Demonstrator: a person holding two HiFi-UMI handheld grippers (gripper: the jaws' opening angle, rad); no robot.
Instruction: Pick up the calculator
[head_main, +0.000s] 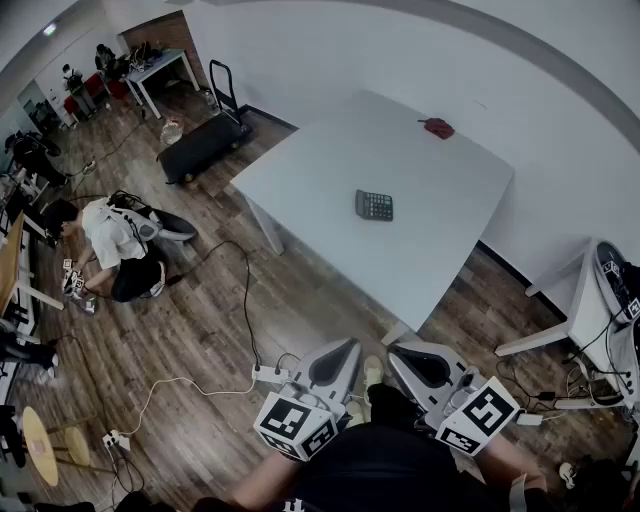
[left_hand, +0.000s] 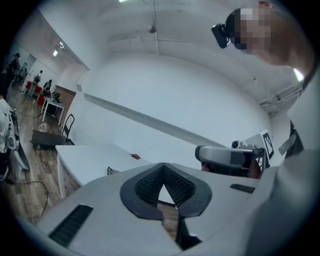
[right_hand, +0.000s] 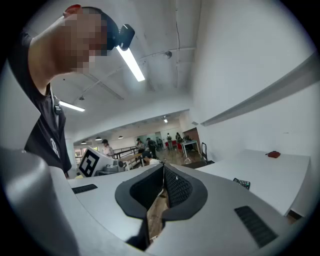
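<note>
A dark calculator (head_main: 374, 205) lies flat near the middle of the white table (head_main: 440, 230); it also shows small in the left gripper view (left_hand: 114, 171) and the right gripper view (right_hand: 242, 183). Both grippers hang side by side well short of the table, over the wooden floor, pointing roughly level toward it. My left gripper (head_main: 352, 344) is shut with nothing between its pads (left_hand: 162, 167). My right gripper (head_main: 394, 350) is likewise shut and empty (right_hand: 163, 169). The left gripper view catches the right gripper (left_hand: 227, 157) beside it.
A small red object (head_main: 438, 127) lies at the table's far edge. A person (head_main: 110, 245) crouches on the floor at left, near cables and a power strip (head_main: 268, 375). A black cart (head_main: 205, 140) stands beyond the table's left corner; a white side table (head_main: 585, 300) at right.
</note>
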